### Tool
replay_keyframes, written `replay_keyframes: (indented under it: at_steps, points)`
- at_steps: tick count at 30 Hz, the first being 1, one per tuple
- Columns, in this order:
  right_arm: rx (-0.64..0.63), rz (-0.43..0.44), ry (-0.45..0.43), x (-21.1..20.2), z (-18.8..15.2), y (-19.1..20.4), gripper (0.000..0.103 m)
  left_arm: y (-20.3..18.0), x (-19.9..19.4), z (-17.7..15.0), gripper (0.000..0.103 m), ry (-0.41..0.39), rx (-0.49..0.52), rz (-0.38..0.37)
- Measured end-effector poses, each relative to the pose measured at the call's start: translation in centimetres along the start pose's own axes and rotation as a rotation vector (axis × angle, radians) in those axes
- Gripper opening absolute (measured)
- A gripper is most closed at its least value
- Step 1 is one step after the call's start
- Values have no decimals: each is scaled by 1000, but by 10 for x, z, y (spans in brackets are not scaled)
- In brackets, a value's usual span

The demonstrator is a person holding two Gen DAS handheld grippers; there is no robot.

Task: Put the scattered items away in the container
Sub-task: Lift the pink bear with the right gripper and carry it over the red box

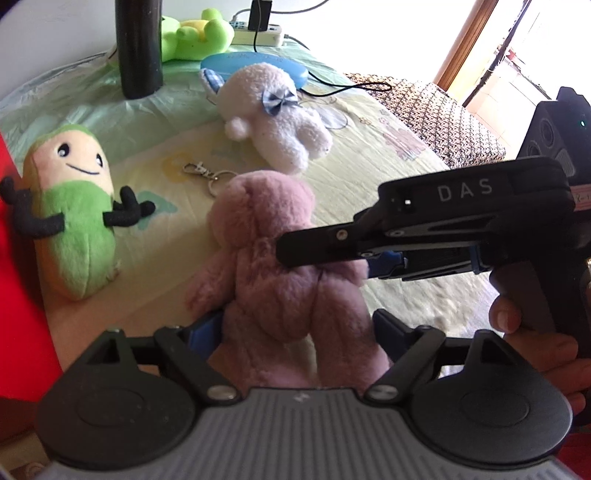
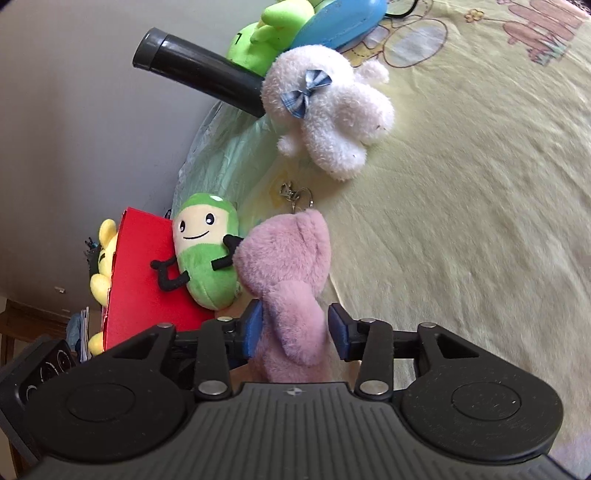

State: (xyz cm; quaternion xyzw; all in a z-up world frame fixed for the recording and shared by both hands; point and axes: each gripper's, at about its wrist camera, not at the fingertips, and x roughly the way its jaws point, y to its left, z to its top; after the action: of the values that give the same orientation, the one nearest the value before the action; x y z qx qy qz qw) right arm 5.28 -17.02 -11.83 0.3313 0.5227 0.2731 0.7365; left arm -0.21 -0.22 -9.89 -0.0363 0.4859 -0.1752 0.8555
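A pink plush bear (image 1: 273,258) with a metal key ring lies on the yellow bedspread. My left gripper (image 1: 295,328) has its blue pads on either side of the bear's legs, jaws wide. My right gripper (image 2: 295,328) comes in from the right in the left wrist view (image 1: 332,247) and straddles the bear's body (image 2: 291,280), pads close to the fur. A green bean plush (image 1: 74,218) leans against the red container (image 2: 144,280). A white plush rabbit (image 1: 273,118) with a blue bow lies farther back.
A black cylinder (image 1: 138,44) stands at the back left. A green frog plush (image 1: 192,33), a blue case (image 1: 258,66) and a power strip (image 1: 258,35) lie behind. A yellow plush (image 2: 103,254) sits in the red container. A patterned cloth (image 1: 443,118) lies at the right.
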Motion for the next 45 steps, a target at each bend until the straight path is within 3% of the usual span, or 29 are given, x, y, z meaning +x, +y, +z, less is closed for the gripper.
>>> replay_keyframes:
  at_steps: [3, 5, 11, 19, 22, 27, 34, 39, 45]
  points:
    - [11, 2, 16, 4, -5, 4, 48, -8, -1, -1, 83, -14, 34, 11]
    - [-51, -41, 12, 5, -12, 14, 45, -13, -6, -2, 81, -24, 65, 22]
    - [-170, -33, -111, -25, -25, 41, 42, -19, -45, -1, 78, -133, 72, -19]
    - [-405, -56, -233, -48, -52, 108, 42, -21, -111, -5, 72, -304, 130, -3]
    - [-454, -64, -297, -49, -66, 135, 41, -5, -136, -10, 72, -348, 123, -20]
    - [-457, 11, -345, -50, -83, 177, 40, 27, -196, -22, 72, -453, 108, -45]
    - [-553, 121, -430, -30, -105, 252, 40, 72, -272, -39, 72, -595, 160, 49]
    - [-562, 205, -411, 5, -108, 288, 40, 117, -301, -50, 74, -623, 134, 113]
    - [-573, 247, -347, 54, -112, 320, 40, 166, -319, -65, 74, -616, 85, 177]
